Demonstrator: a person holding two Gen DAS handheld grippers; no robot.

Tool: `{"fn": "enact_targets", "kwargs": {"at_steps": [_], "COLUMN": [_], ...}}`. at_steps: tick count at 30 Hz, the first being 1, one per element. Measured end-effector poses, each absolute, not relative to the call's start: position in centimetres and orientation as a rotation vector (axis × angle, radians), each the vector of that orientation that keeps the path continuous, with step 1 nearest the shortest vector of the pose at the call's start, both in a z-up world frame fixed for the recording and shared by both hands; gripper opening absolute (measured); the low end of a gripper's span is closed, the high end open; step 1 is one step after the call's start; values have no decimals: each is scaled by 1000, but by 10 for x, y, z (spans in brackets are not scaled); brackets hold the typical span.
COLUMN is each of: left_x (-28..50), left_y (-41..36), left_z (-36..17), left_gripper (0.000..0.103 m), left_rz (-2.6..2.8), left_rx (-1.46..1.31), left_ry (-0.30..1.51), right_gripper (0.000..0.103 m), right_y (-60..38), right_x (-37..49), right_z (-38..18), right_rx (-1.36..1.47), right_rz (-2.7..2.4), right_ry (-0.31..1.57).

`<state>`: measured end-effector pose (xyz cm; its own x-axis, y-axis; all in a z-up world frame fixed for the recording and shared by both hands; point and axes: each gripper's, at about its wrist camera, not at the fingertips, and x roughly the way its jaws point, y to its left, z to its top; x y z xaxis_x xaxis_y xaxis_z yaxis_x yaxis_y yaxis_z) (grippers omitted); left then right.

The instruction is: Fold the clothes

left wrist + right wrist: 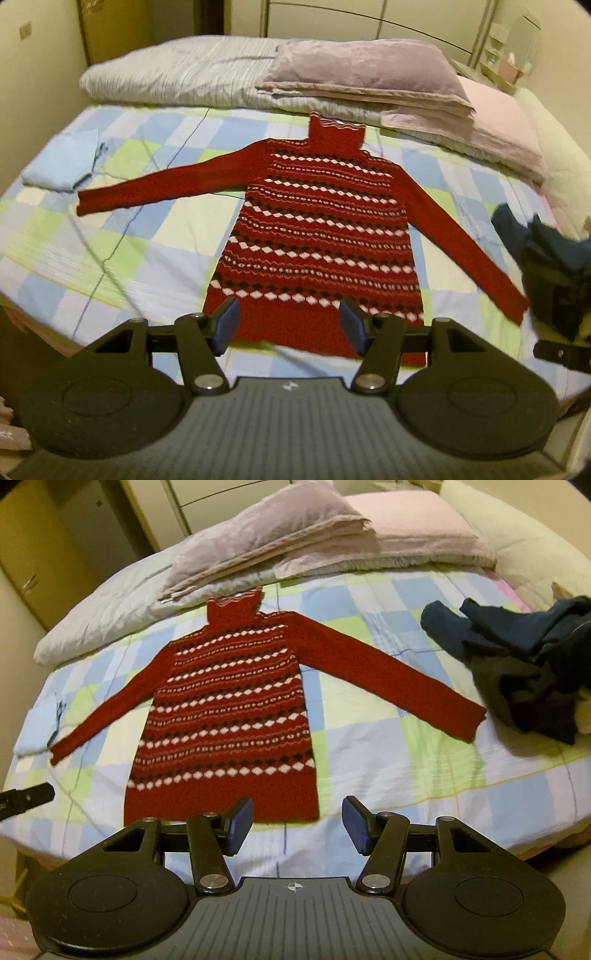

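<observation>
A red turtleneck sweater (325,229) (225,709) with white and black diamond bands lies flat, front up, on the checked bedsheet (122,236) (388,746), both sleeves spread outward. My left gripper (288,326) hovers open above the hem, nearer its left corner, with nothing between its blue pads. My right gripper (297,825) is open too, over the hem's right corner and the sheet beside it, holding nothing. The tip of the other gripper shows at the edge of each view.
A folded light-blue garment (62,162) (33,731) lies by the left sleeve cuff. A heap of dark clothes (554,266) (528,664) sits past the right cuff. Folded quilts and pillows (354,77) (280,539) line the head of the bed, close to the collar.
</observation>
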<state>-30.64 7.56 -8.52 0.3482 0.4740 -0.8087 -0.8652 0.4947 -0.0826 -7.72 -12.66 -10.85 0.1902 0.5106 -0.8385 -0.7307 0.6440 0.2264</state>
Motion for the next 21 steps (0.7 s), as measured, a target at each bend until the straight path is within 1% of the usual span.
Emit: {"fn": "enact_targets", "kwargs": {"at_steps": [5, 9, 11, 12, 14, 17, 21], "left_x": [-310, -319, -324, -326, -329, -339, -364], "left_y": [146, 207, 235, 249, 276, 313, 362], "left_z": [-101, -119, -130, -137, -154, -185, -236], "left_gripper": [55, 55, 53, 52, 48, 46, 43], "left_rz": [974, 1019, 1032, 1036, 1045, 1072, 1134], "left_rx": [-649, -727, -749, -757, -775, -846, -1011], "left_ry": [792, 815, 815, 815, 828, 832, 752], "right_gripper": [57, 57, 57, 57, 57, 57, 57], "right_y": [-85, -43, -21, -8, 16, 49, 80], "right_x": [-53, -38, -31, -29, -27, -26, -23], "right_z": [-119, -131, -138, -145, -161, -191, -230], "right_rx": [-141, -85, -63, -61, -64, -73, -71], "right_rz": [860, 808, 786, 781, 769, 746, 700], "right_ry": [1083, 1099, 1110, 1115, 1127, 1166, 1208]}}
